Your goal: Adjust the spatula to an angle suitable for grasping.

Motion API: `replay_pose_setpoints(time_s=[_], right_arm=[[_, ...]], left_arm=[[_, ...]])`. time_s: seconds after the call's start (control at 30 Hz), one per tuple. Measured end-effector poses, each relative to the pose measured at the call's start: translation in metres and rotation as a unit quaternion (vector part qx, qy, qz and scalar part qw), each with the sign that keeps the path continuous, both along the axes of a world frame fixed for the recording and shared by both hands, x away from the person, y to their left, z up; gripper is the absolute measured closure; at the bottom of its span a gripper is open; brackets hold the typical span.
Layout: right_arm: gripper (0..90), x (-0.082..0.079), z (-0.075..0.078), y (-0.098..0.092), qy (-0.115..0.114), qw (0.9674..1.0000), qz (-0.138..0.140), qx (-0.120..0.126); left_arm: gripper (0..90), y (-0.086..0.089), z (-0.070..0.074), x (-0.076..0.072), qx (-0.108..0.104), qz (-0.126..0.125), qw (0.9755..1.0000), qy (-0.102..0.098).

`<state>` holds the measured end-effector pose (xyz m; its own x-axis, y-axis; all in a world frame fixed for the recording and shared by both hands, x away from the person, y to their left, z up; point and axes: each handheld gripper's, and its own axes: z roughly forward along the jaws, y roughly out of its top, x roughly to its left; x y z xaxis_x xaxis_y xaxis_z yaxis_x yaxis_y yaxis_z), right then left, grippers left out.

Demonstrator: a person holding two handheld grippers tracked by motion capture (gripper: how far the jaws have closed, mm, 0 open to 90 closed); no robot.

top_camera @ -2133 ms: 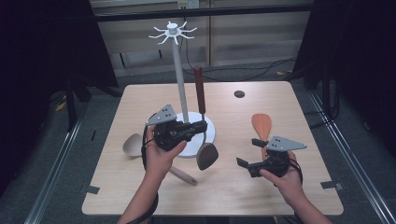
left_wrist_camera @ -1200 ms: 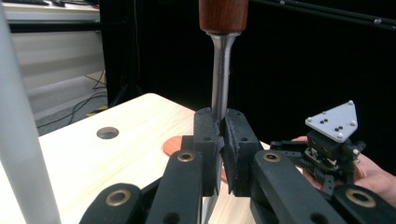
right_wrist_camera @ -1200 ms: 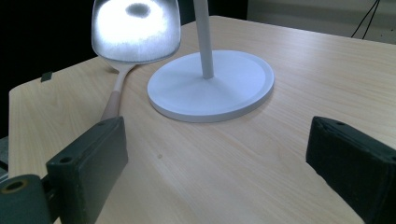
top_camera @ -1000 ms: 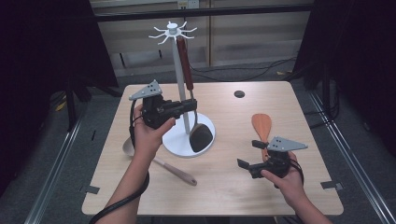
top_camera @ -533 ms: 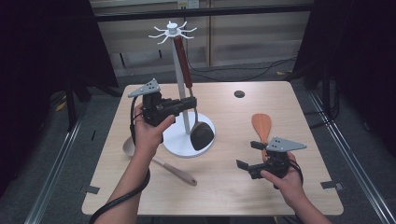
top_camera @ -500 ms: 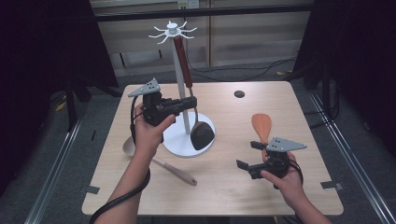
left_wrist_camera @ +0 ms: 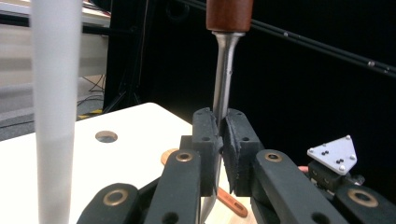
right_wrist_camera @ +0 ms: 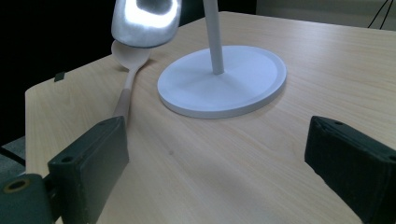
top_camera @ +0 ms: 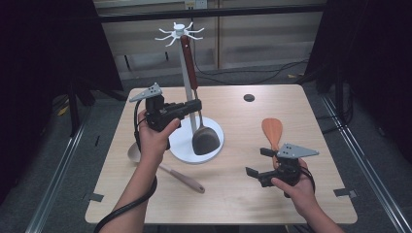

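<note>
Left gripper (top_camera: pixel 194 105) clamps spatula (top_camera: pixel 194 97) shank; lift till handle hole clears rack (top_camera: pixel 180 35) hook. Right gripper (top_camera: pixel 257 162) gapes, idle.

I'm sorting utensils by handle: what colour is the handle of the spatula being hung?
Reddish-brown handle on a silver shaft, clearest in the high view.

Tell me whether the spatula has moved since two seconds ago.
Yes. The spatula, clamped in the left gripper, has gone from leaning low beside the stand's base to hanging upright along the pole, its handle up near the hooks.
</note>
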<state>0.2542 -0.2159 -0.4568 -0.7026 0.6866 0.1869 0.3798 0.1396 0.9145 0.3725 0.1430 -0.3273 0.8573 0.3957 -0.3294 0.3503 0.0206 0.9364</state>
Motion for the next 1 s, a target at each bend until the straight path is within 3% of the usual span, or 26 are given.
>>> replay_pose_setpoints(time_s=[0.17, 0.5, 1.0], right_arm=[[5.9, 0.000, -0.002, 0.003, 0.002, 1.0000, 0.003, 0.000], [5.9, 0.001, -0.002, 0.007, 0.001, 1.0000, 0.008, -0.005], [5.9, 0.000, 0.000, 0.006, -0.009, 0.9999, 0.008, -0.012]], left_arm=[[83.7, 0.001, 0.002, -0.002, 0.021, 0.026, 0.9994, -0.011], [81.8, 0.006, -0.002, -0.004, 0.025, 0.072, 0.9970, -0.016], [79.7, 0.011, -0.005, -0.001, 0.023, 0.098, 0.9945, -0.027]])
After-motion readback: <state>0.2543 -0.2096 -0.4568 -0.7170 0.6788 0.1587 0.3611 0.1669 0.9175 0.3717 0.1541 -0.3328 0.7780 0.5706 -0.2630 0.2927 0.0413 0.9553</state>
